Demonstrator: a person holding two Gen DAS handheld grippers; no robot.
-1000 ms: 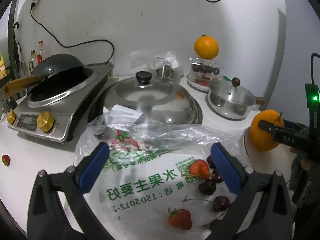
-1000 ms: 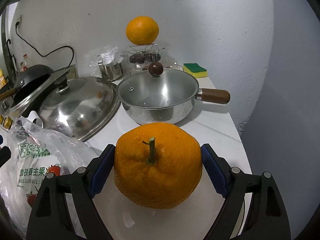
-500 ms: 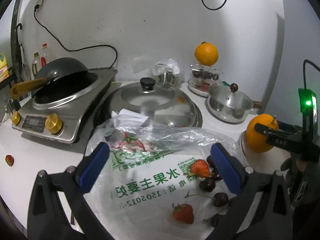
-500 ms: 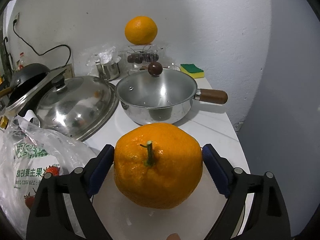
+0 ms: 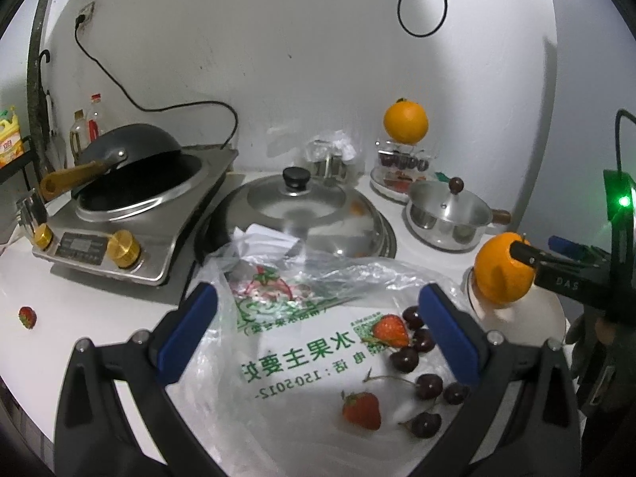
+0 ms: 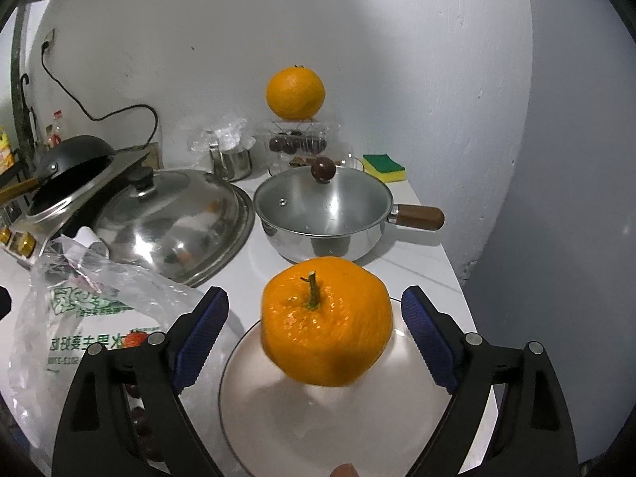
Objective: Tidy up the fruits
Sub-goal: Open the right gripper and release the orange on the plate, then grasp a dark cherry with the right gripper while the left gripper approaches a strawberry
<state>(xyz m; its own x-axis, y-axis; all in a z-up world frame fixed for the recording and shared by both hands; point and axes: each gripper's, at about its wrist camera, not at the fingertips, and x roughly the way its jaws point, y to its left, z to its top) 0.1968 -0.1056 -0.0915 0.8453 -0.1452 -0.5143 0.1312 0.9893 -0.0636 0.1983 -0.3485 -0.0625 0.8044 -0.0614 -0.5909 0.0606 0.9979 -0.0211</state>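
Note:
An orange (image 6: 326, 320) with a stem sits on a white plate (image 6: 278, 417) between the open jaws of my right gripper (image 6: 316, 338), which do not touch it. The orange also shows in the left wrist view (image 5: 503, 272). My left gripper (image 5: 318, 332) is open and empty above a clear plastic bag (image 5: 286, 349) with green print. Two strawberries (image 5: 388, 330) and several dark cherries (image 5: 429, 385) lie on the bag. A second orange (image 6: 295, 93) rests on a clear cherry box (image 6: 298, 141) at the wall. A lone strawberry (image 5: 27, 317) lies far left.
A lidded steel saucepan (image 6: 326, 214) with a wooden handle stands behind the plate. A large domed steel lid (image 5: 302, 214) lies mid-counter. An induction cooker with a black wok (image 5: 131, 187) is at the left. A sponge (image 6: 383, 165) lies by the wall. The counter edge is at the right.
My right gripper's jaws have opened off the orange and pulled back, leaving it on the plate. My left gripper has risen and drawn back from the bag.

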